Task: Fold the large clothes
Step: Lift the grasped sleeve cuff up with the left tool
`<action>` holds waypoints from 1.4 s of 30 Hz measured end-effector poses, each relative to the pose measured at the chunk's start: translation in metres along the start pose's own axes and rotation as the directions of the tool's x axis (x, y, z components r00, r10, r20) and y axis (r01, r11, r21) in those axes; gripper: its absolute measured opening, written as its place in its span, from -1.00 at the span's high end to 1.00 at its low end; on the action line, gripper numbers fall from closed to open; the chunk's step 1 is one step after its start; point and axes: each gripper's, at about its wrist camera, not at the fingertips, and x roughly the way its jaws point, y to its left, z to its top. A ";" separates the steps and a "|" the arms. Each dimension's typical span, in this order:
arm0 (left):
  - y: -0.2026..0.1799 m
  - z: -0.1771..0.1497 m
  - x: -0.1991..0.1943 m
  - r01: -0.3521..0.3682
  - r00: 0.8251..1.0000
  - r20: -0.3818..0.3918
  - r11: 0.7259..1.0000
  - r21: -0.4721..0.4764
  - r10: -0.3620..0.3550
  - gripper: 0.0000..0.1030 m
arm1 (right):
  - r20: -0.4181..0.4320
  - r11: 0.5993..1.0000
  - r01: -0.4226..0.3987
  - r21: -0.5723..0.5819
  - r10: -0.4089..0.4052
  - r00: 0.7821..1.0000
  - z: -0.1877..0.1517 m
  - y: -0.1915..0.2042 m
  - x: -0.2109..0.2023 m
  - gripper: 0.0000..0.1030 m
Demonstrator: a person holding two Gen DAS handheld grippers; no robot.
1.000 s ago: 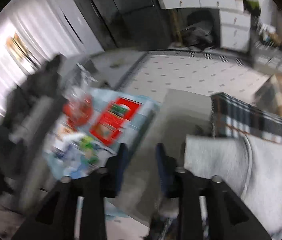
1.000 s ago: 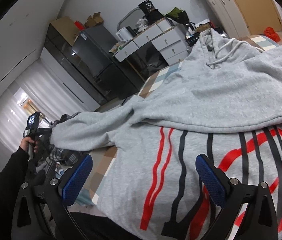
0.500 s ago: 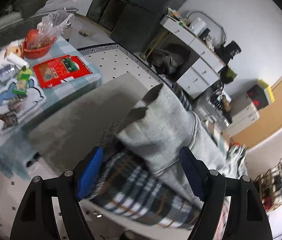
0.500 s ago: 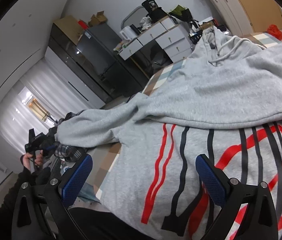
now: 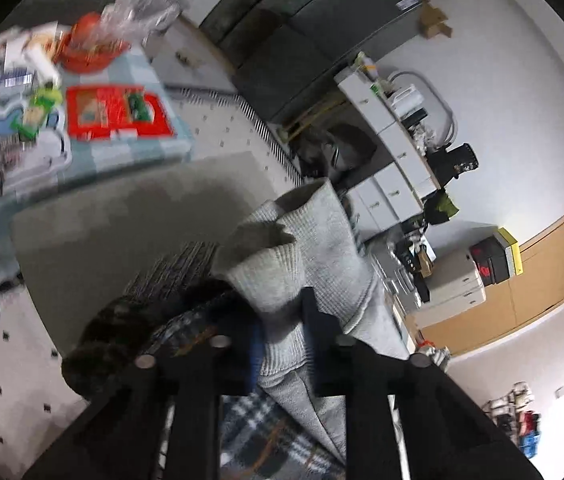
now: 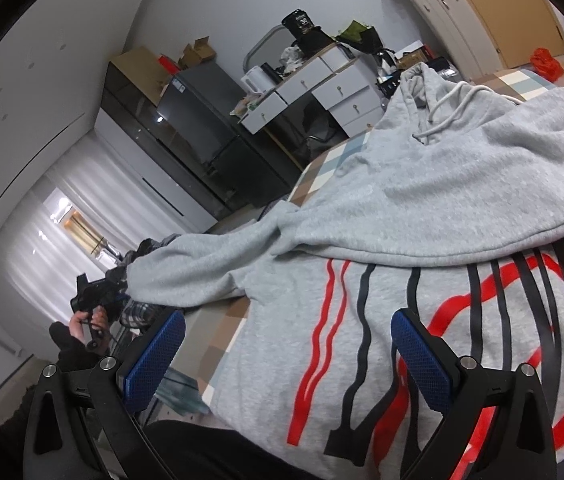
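Observation:
A grey hoodie [image 6: 441,184] with red and black stripes on its front lies spread on the bed, its hood toward the far end. Its left sleeve [image 6: 202,264] stretches out to the bed's edge. My left gripper [image 5: 282,332] is at the ribbed cuff [image 5: 282,248]; its jaws are closing with the cuff between them, and the pads press the cloth. The right wrist view shows that left gripper [image 6: 122,296] in a hand at the sleeve's end. My right gripper [image 6: 287,320] hovers open over the striped front, with nothing between its fingers.
A dark plaid blanket [image 5: 266,432] lies under the sleeve at the bed's corner. Beyond is a grey rug [image 5: 122,220] and a low table with a red box [image 5: 118,112] and an orange basket [image 5: 90,48]. White drawers [image 6: 321,88] and a dark fridge [image 6: 202,116] line the wall.
My left gripper rolled, swung from the low table to the sleeve cuff, opened wide around it, then closed on it. The right gripper stayed in place, still open.

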 end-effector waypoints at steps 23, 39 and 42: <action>0.015 0.003 0.025 0.137 0.987 -0.066 0.985 -0.104 -0.144 -0.22 | -0.006 1.000 -0.001 0.000 0.001 1.000 0.001 0.000 0.001 -1.00; -0.018 0.022 -0.005 0.189 0.980 0.053 0.981 0.039 -0.191 0.96 | -0.010 1.000 0.021 0.008 -0.021 1.000 0.000 -0.003 0.004 -1.00; -0.041 0.031 -0.015 0.206 0.976 0.063 0.976 0.072 -0.210 0.96 | -0.015 1.000 0.014 -0.006 -0.014 1.000 0.000 -0.001 0.005 -1.00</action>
